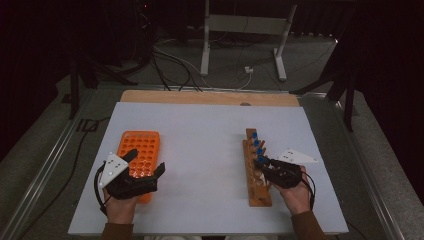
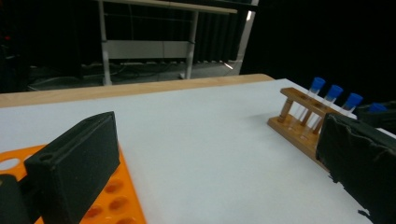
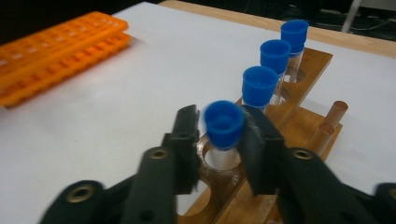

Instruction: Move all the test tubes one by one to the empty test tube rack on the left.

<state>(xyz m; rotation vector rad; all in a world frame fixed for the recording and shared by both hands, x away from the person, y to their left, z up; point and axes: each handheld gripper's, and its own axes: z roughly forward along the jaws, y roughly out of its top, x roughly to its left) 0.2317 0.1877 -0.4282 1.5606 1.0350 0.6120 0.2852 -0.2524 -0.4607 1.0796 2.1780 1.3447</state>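
Note:
A wooden tube rack [image 1: 257,186] lies at the right of the white table top, with several blue-capped tubes [image 1: 256,141] upright in its far holes. My right gripper [image 1: 262,164] is shut on the blue cap of the nearest tube [image 3: 224,123], which stands in its hole; in the right gripper view the gripper [image 3: 222,116] has one black pad on each side of the cap. Three more capped tubes [image 3: 274,53] stand behind it. An orange rack [image 1: 140,145] with empty holes lies at the left. My left gripper [image 1: 146,160] hovers open over its near end, nothing between the jaws [image 2: 217,130].
The white table top [image 1: 200,150] lies bare between the two racks. A wooden strip [image 1: 210,97] runs along its far edge. Beyond it, on the floor, are cables and the metal legs of a stand [image 1: 205,45]. The wooden rack [image 2: 294,130] shows at the right of the left gripper view.

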